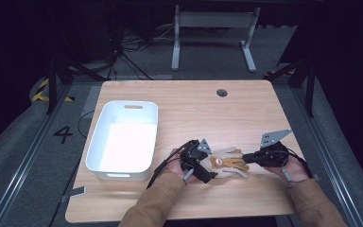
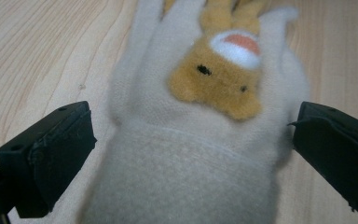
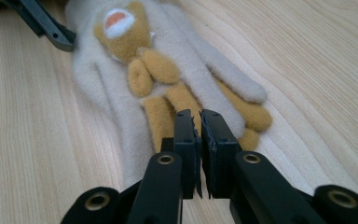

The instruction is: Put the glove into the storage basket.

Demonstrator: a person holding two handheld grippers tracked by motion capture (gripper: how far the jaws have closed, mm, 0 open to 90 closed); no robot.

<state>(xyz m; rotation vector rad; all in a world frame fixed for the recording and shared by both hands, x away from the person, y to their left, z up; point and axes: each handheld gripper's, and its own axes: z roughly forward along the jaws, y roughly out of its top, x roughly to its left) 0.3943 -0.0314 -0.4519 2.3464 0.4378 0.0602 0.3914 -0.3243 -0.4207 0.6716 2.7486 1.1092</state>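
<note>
Lying at the left of the high view was a white bin, standing on the wooden table a little left of centre. Just right of it, low in the frame, the left gripper pointed rightward from the person's left hand. Its jaws stood wide apart — in the left gripper view they sat at the lower left and lower right corners, flanking the cuff of a cream glove with clear gaps on both sides, pressing on nothing. The glove lay flat on the table between the two grippers, low and right of centre in the high view, with a tan plush animal sewn on its back. Further right, the right gripper pointed leftward at the glove's fingertip end. In the right gripper view its jaws rose from the bottom centre, nearly together with only a thin slit between them — nothing was caught there, and the glove lay beyond them.
</note>
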